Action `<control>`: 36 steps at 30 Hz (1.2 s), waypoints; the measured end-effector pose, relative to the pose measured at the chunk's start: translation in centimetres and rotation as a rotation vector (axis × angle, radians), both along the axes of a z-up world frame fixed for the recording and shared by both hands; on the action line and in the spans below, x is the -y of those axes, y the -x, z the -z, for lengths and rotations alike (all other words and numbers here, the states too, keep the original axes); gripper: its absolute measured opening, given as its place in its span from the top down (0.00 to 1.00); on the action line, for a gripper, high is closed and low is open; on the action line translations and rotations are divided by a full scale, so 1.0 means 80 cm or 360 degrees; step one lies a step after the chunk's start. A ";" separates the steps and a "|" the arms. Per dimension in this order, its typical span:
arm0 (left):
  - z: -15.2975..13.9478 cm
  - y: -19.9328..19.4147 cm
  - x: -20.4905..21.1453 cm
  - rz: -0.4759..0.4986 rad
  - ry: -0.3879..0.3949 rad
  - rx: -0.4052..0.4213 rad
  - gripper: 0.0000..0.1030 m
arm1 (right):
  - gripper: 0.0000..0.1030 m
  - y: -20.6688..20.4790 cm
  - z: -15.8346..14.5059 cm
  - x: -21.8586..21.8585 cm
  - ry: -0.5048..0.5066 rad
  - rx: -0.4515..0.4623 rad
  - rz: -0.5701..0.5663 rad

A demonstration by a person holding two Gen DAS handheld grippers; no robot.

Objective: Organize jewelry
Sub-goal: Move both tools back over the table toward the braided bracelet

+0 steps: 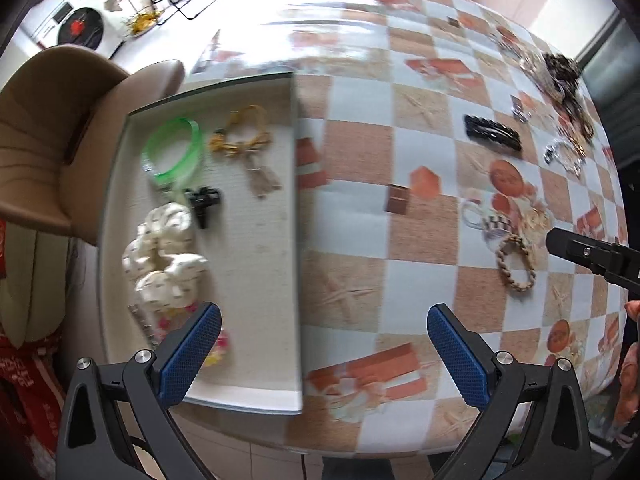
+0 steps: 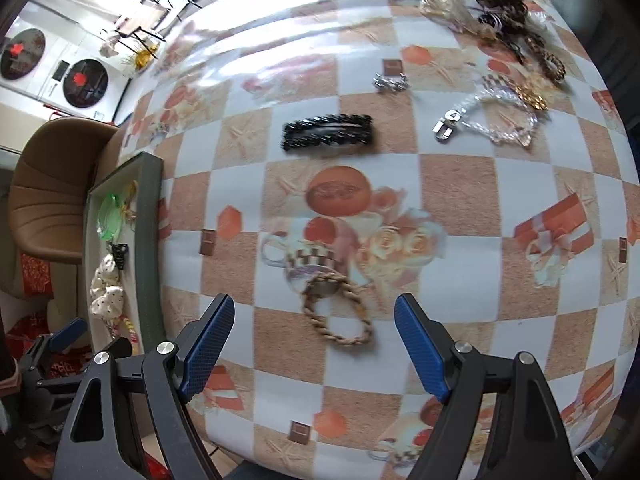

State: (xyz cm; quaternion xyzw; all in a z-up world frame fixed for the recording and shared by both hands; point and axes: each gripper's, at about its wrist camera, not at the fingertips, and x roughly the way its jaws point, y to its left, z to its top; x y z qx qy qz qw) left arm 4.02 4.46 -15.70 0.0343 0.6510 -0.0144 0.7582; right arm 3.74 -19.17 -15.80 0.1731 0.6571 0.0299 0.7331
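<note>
Braided tan bracelet [image 2: 338, 312] lies flat on the checkered cloth; black beaded hair clip [image 2: 329, 133] beyond, somewhat blurred.

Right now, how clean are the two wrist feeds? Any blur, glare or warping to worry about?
Left wrist: motion blur smears the tray edge and tablecloth print, strong window glare washes out the table's far end. Right wrist: sharper, the braided bracelet and black hair clip only slightly soft, glare streaks top left. Both: heavy fisheye bowing, dark corner vignette.

brown chair [image 1: 52, 128] left of table | checkered tablecloth [image 2: 460, 184] | two washing machines [image 2: 86, 82] behind
</note>
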 end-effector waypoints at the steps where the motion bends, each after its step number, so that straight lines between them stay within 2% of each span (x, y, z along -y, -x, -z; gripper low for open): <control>1: 0.003 -0.001 0.007 0.0008 -0.0003 -0.0006 0.00 | 0.18 -0.002 0.003 0.005 0.0017 -0.0027 -0.0016; 6: 0.019 -0.008 0.028 0.0005 0.0009 -0.0055 0.00 | 0.18 -0.007 0.011 0.027 0.0054 -0.0076 -0.0040; 13: 0.033 -0.014 0.066 0.0034 0.0136 -0.0115 0.00 | 0.18 -0.023 0.016 0.051 0.0076 -0.0071 -0.0112; 23: 0.051 -0.003 0.123 -0.0038 0.0336 -0.0178 0.00 | 0.18 -0.087 0.014 0.046 0.0148 0.0049 -0.0511; 32: 0.079 -0.001 0.167 -0.0186 0.0338 -0.0191 0.00 | 0.18 -0.126 0.028 0.015 0.0204 0.0109 -0.0874; 36: 0.088 -0.003 0.176 -0.0253 0.0301 -0.0179 0.00 | 0.18 -0.144 0.036 0.005 0.0209 0.0127 -0.0957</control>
